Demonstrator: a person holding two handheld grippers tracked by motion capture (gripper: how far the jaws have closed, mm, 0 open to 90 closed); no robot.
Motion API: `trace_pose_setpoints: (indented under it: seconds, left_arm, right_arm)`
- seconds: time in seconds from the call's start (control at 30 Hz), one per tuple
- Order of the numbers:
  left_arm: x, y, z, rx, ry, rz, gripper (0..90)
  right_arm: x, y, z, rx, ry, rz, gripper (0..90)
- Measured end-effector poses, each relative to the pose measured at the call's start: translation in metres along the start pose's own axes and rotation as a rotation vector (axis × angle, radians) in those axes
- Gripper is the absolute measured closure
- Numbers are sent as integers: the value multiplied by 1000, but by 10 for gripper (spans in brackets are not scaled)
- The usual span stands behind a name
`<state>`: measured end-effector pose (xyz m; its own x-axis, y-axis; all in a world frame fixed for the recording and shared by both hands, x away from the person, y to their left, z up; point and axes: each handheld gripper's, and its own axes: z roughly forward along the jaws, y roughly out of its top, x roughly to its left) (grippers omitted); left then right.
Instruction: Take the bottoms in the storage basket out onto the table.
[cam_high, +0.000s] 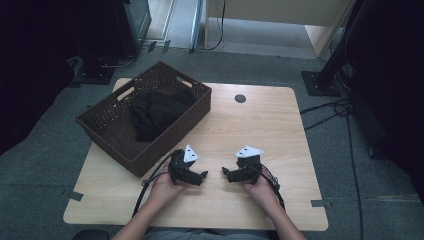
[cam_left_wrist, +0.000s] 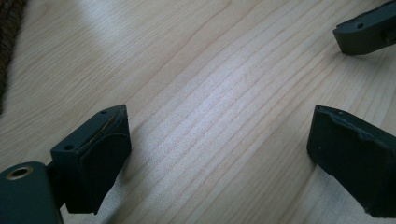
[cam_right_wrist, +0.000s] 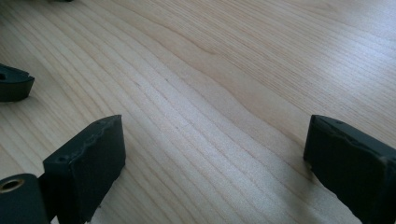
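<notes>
- Grey carpet surrounds a pale wooden table (cam_high: 260, 120), with dark equipment stands and trailing cables behind it.
- On the far-left part of the table sits a dark wicker basket (cam_high: 107, 132), turned at an angle, one corner pointing toward the person.
- Inside the basket lies a crumpled black cloth (cam_high: 155, 112), bunched toward the basket's middle and right wall; its longer run seems to follow the basket's long side, though the folds are hard to read.
- The left gripper (cam_high: 200, 176) rests low over the table just beside the basket's near corner, jaws spread wide with bare wood between them in the left gripper view (cam_left_wrist: 219, 154).
- The right gripper (cam_high: 226, 173) sits farther from the basket, facing the left one tip to tip; its jaws also stand wide apart and hold nothing (cam_right_wrist: 215, 158).
- From both grippers the cloth lies ahead and to the left, over the basket's near wall.
- The left hand is plainly nearer, so I judge it the likelier one to lift over the rim and reach the cloth first.
</notes>
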<state>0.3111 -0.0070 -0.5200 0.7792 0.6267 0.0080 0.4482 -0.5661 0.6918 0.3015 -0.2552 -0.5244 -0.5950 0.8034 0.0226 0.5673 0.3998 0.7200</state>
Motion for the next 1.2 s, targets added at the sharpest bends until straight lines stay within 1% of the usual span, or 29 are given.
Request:
trace_pose_setpoints:
  seconds: [0.07, 0.2, 0.33, 0.43, 0.47, 0.5, 0.53, 0.57, 0.6, 0.63, 0.67, 0.7, 0.73, 0.8, 0.83, 0.87, 0.97, 1.03, 1.07, 1.1, 1.13, 1.17, 1.2]
  left_arm:
    - [0, 0, 0, 0, 0, 0, 61]
    - [1, 0, 0, 1, 14, -14, 62]
    - [2, 0, 0, 0, 14, -18, 73]
    - [1, 1, -3, 26, 14, -17, 78]
    - [1, 1, -3, 26, 14, -17, 120]
    - [2, 2, -6, 31, 13, -21, 120]
    - [7, 3, -9, 33, -48, -76, 166]
    - [7, 3, -9, 33, -48, -76, 167]
    - [12, 5, -11, 40, -86, -130, 167]
    - [13, 6, -12, 49, -89, -134, 167]
    - [13, 7, -14, 51, -87, -120, 167]
    - [13, 7, -14, 51, -87, -120, 167]
    - [10, 11, -19, 54, -91, -97, 167]
    - [6, 17, -25, 64, -94, -69, 167]
    - [6, 17, -25, 64, -94, -69, 167]
    - [5, 21, -30, 68, -100, -55, 167]
    - [4, 30, -44, 54, -121, -55, 169]
    - [6, 35, -52, 51, -150, -73, 171]
    - [8, 37, -55, 54, -173, -80, 174]
    - [10, 39, -59, 62, -187, -89, 175]
    - [11, 42, -64, 72, -186, -88, 175]
    - [11, 45, -69, 73, -177, -73, 175]
    - [14, 51, -80, 64, -184, -76, 175]
  right_arm:
    - [0, 0, 0, 0, 0, 0, 53]
    - [0, 0, 0, 0, 0, -1, 53]
    - [0, 0, 0, -1, 0, -1, 53]
    - [0, 0, 0, 0, 0, 1, 53]
    - [0, 0, 0, 0, 0, 1, 53]
    - [0, 0, 0, 0, -1, 2, 53]
    - [1, 0, 0, 0, -1, 7, 53]
    - [1, 0, 0, 0, -1, 7, 53]
    - [1, 0, 0, 0, -2, 7, 53]
    - [1, 0, 0, 1, -2, 8, 53]
    - [1, 0, 0, 0, -1, 7, 53]
    - [1, 0, 0, 0, -1, 7, 53]
    - [1, 0, 0, 0, -2, 9, 53]
    - [1, 0, 0, -1, -1, 7, 53]
    - [1, 0, 0, -1, -1, 7, 53]
    - [1, 0, 0, -1, -2, 7, 53]
    - [0, 0, 0, -4, -2, 3, 53]
    - [0, 0, 0, -2, -1, 6, 53]
    - [0, 0, 0, -2, -2, 5, 53]
    - [0, 0, 0, -3, -1, 4, 53]
    - [0, 0, 0, -3, -1, 4, 53]
    - [0, 0, 0, -4, -1, 4, 53]
    - [0, 0, 0, -4, -1, 3, 53]
